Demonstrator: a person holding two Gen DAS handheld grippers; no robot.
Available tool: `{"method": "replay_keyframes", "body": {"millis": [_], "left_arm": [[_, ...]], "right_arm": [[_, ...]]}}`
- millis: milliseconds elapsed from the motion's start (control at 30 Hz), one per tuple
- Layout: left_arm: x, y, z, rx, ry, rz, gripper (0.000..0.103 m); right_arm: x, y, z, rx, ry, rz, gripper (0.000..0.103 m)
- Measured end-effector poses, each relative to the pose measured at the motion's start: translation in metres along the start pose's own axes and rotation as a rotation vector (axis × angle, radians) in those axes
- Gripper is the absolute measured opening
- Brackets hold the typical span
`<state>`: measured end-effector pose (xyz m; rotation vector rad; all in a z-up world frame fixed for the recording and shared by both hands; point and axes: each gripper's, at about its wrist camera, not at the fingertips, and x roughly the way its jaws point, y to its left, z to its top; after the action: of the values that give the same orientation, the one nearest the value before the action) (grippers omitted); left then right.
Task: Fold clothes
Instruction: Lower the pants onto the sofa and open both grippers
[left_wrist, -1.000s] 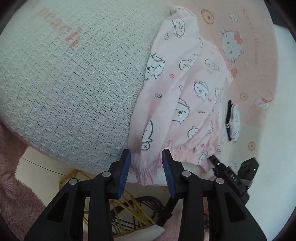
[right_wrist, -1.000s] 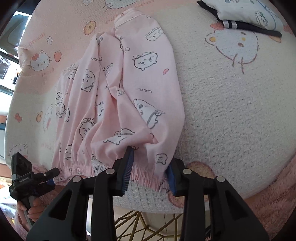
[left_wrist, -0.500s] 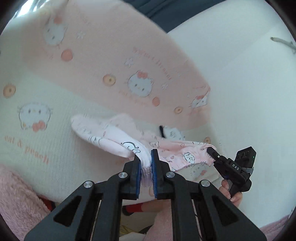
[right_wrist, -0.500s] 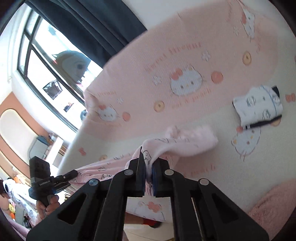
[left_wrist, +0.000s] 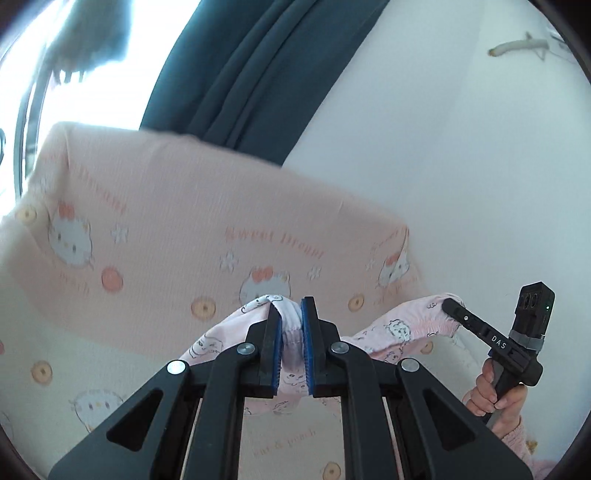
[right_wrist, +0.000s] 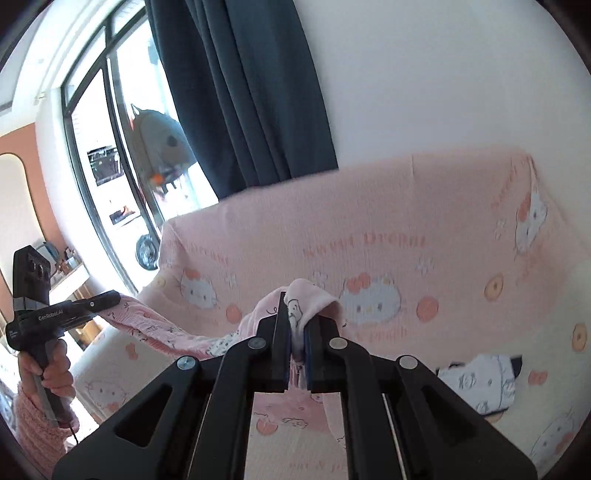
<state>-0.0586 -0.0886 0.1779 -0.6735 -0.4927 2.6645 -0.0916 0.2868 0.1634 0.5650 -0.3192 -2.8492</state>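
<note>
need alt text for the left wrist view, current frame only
The left gripper has its jaws shut on the elastic hem of pink cartoon-print pyjama bottoms, held up above a sofa draped in a pink Hello Kitty cover. At right, the right gripper, held in a hand, grips the garment's other end; a dark curtain and white wall lie behind.
</note>
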Motion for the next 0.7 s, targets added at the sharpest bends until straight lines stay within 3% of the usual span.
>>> {"method": "replay_keyframes", "body": {"millis": [67, 167, 233, 367, 467, 533, 600, 700], "left_arm": [[-0.019, -0.004, 0.006, 0.005, -0.044, -0.008, 0.01], [-0.016, 0.015, -0.027, -0.061, 0.02, -0.035, 0.01], [0.01, 0.037, -0.074, -0.122, 0.141, 0.02, 0.01], [0.09, 0.099, -0.208, -0.289, 0.504, 0.174, 0.01], [0.129, 0.126, -0.293, -0.324, 0.722, 0.276, 0.01], [0.141, 0.136, -0.331, -0.346, 0.813, 0.299, 0.01], [0.14, 0.143, -0.346, -0.376, 0.841, 0.303, 0.01], [0.132, 0.15, -0.352, -0.416, 0.839, 0.294, 0.012]], "right_arm": [[-0.01, 0.0, 0.002, 0.006, -0.025, -0.002, 0.005], [0.011, -0.017, -0.065, 0.105, 0.13, -0.025, 0.005], [0.025, -0.029, -0.11, 0.17, 0.233, -0.04, 0.005], [0.054, -0.053, -0.199, 0.301, 0.44, -0.07, 0.008], [0.079, -0.071, -0.276, 0.379, 0.608, -0.119, 0.008], [0.091, -0.082, -0.322, 0.404, 0.713, -0.163, 0.008], [0.097, -0.09, -0.358, 0.423, 0.799, -0.205, 0.008], [0.089, -0.097, -0.369, 0.441, 0.839, -0.203, 0.008]]}}
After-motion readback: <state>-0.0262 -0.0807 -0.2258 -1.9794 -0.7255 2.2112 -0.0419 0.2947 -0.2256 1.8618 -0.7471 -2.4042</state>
